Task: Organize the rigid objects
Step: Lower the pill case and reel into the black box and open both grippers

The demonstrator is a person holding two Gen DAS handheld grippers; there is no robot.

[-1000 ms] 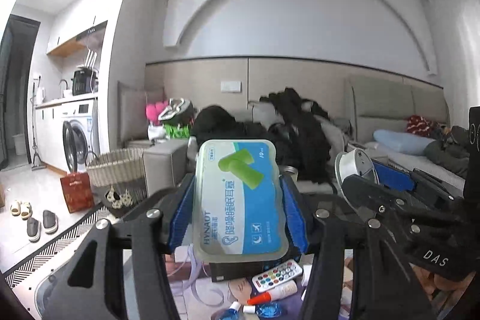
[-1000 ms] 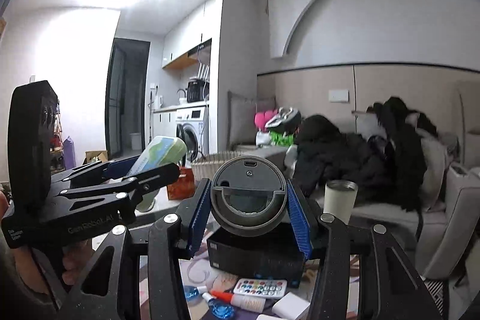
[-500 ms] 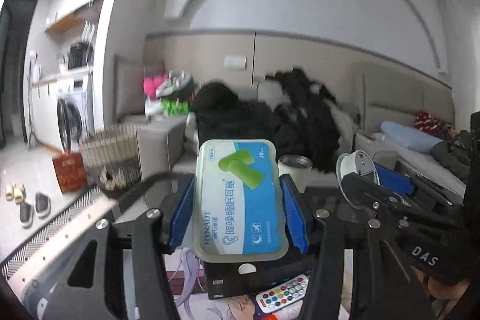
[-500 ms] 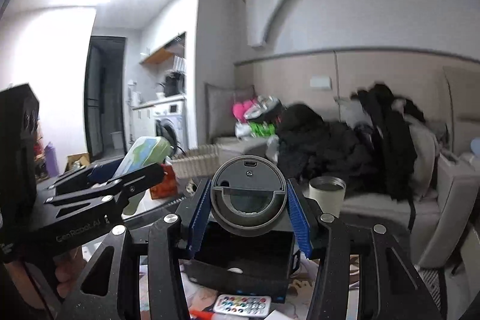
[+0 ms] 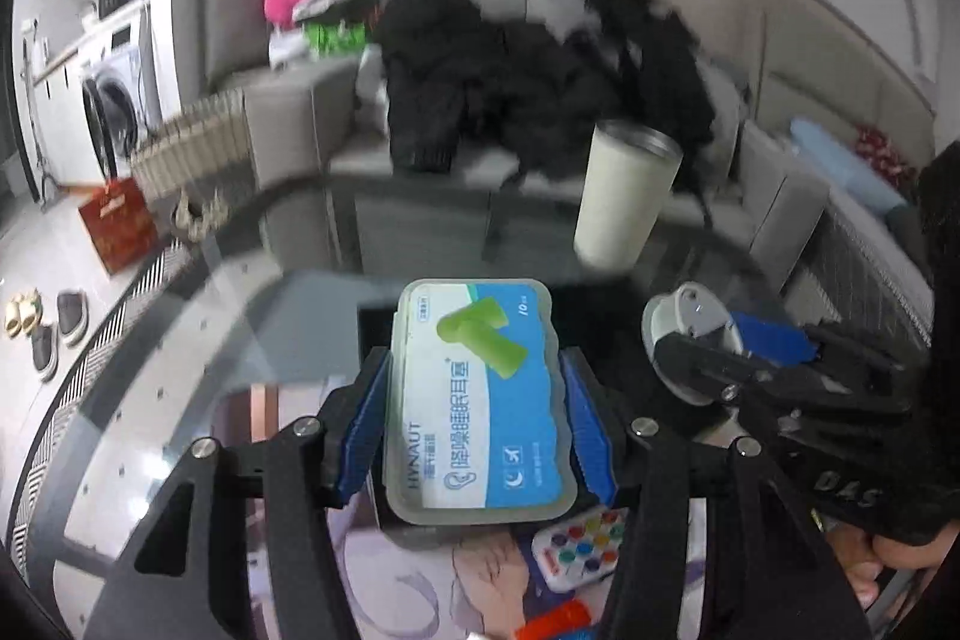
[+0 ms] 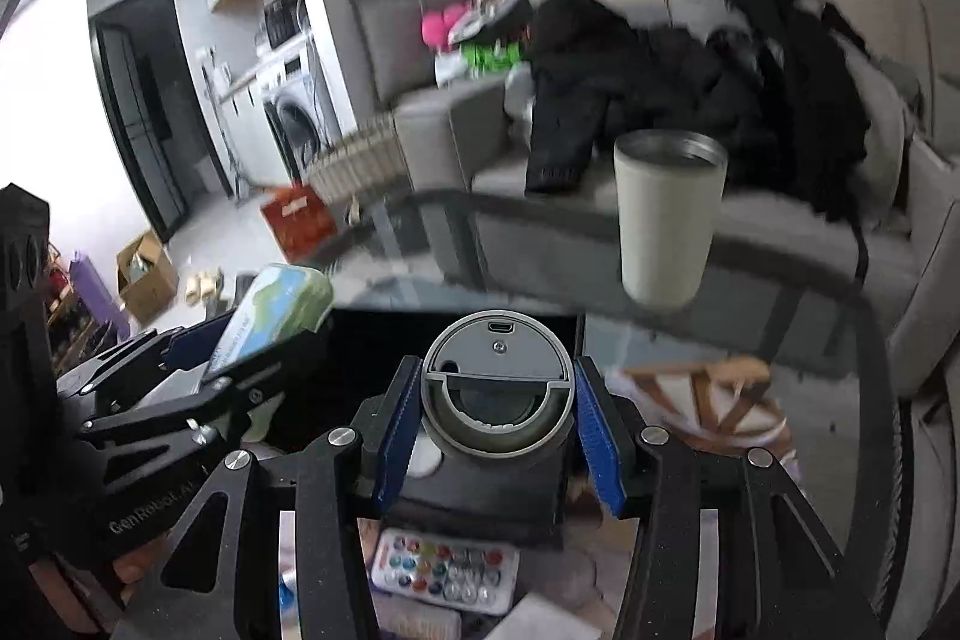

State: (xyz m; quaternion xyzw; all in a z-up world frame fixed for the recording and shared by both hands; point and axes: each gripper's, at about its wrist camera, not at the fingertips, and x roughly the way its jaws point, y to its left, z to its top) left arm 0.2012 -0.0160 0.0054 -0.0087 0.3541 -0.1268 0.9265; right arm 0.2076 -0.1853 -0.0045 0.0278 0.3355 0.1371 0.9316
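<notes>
- earplug case [image 5: 477,403]: translucent, frosted-looking plastic with a glossy printed label
- round grey device [image 6: 497,391]: matt plastic
- tumbler [image 6: 666,220]: matt cream body, bare metal rim
- table top [image 5: 198,340]: smooth reflective glass
- basket [image 5: 192,148]: woven wicker

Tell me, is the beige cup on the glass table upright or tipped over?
Upright. The beige cup stands on its base on the glass table, its metal rim facing up. Whether it holds anything, I cannot tell.
</notes>
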